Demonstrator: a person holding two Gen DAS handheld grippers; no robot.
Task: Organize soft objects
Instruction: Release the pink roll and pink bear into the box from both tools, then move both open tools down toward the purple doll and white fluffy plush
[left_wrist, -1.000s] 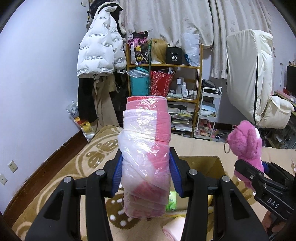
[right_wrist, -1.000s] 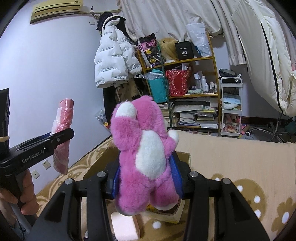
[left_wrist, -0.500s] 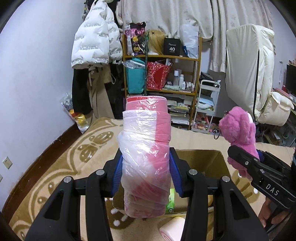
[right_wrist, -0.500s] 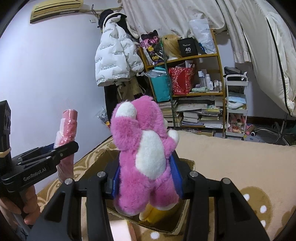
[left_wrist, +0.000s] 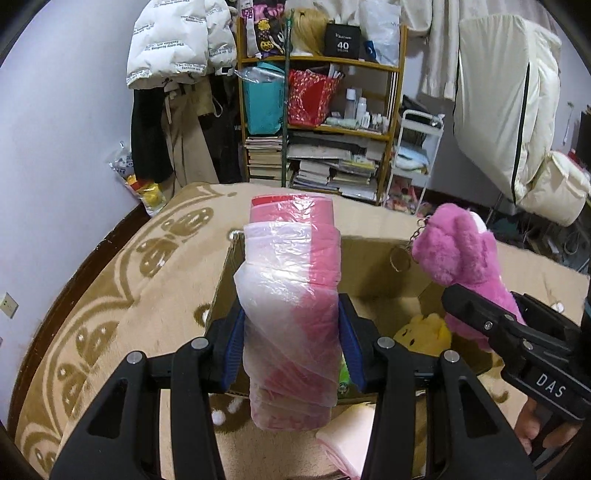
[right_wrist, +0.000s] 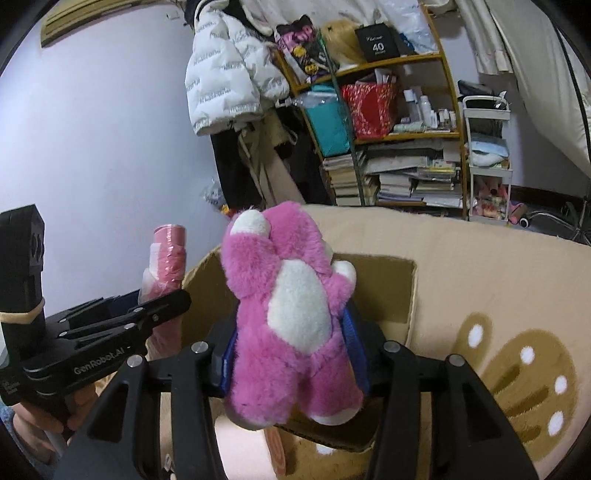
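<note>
My left gripper (left_wrist: 291, 343) is shut on a pink roll wrapped in clear plastic (left_wrist: 291, 295) and holds it upright over the near left side of an open cardboard box (left_wrist: 373, 258). My right gripper (right_wrist: 291, 354) is shut on a pink plush bear (right_wrist: 288, 317) with a white belly, held above the box (right_wrist: 384, 291). The bear (left_wrist: 461, 254) and its key ring also show at the right of the left wrist view. A yellow plush toy (left_wrist: 424, 332) lies inside the box. The pink roll (right_wrist: 166, 258) shows at the left of the right wrist view.
The box stands on a beige carpet (left_wrist: 122, 280) with brown patterns. A pale pink soft item (left_wrist: 351, 435) lies on the carpet in front of the box. A cluttered wooden shelf (left_wrist: 332, 122), hanging coats (left_wrist: 173, 55) and a white trolley (left_wrist: 417, 147) line the far wall.
Both grippers have moved forward and tipped downward toward the box, so its opening and the yellow toy inside now show. Both holds are unchanged.
</note>
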